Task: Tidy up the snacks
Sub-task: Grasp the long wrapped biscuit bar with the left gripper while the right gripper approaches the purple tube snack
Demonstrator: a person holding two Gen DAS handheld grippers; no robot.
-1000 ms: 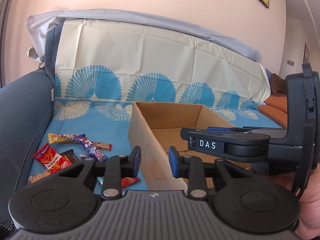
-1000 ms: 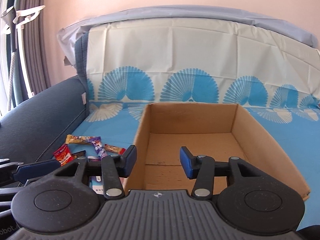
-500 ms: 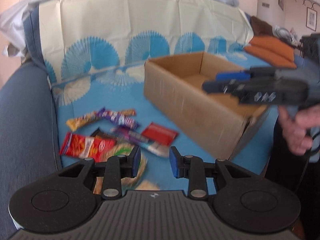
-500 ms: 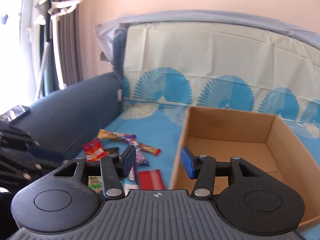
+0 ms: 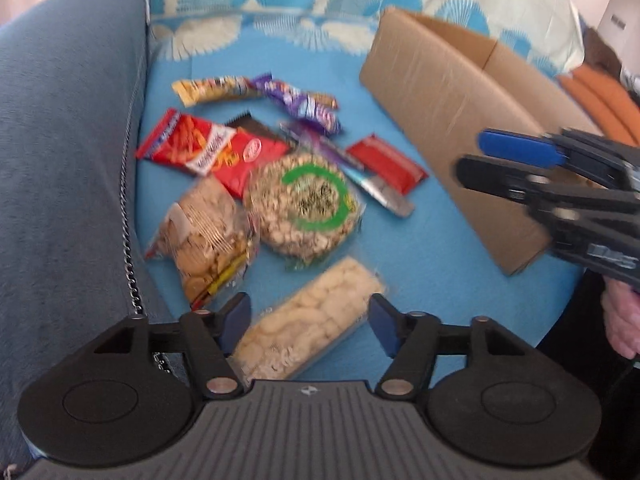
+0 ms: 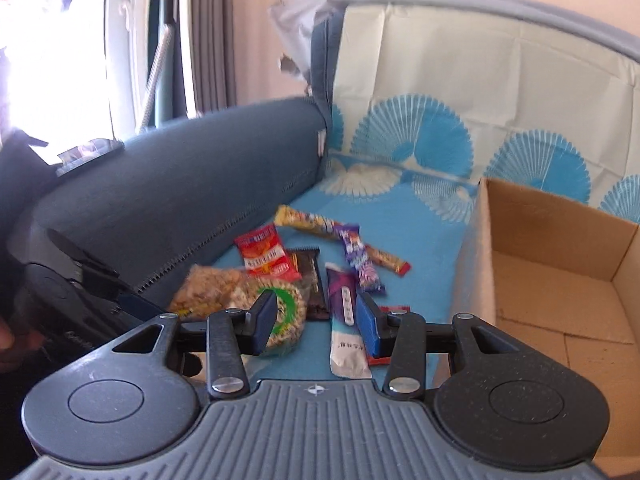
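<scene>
A: What's on the sofa?

B: Snack pile on the blue sheet, next to the grey fabric armrest. Crinkly red chip bag, clear bag of brown biscuits, round puffed cake with a green ring label, long clear tray of pale crackers. Flat bars too: yellow bar, purple wrapper, red bar.

A: Box?

B: Cardboard box, plain brown corrugated, open top, right of the pile. The part of the floor I can see is bare cardboard, no snack showing in it.

A: Left gripper?

B: Left gripper has its jaws spread wide, holding nothing. It's above the cracker tray, blue pads on either side of it. Can't tell if they touch it.

A: Right one?

B: Right gripper is also spread apart, holding nothing. It's over the near edge of the pile; a purple-and-white stick pack shows between the pads, the round cake behind the left pad. Left view is motion-blurred, so labels are unreadable.
</scene>
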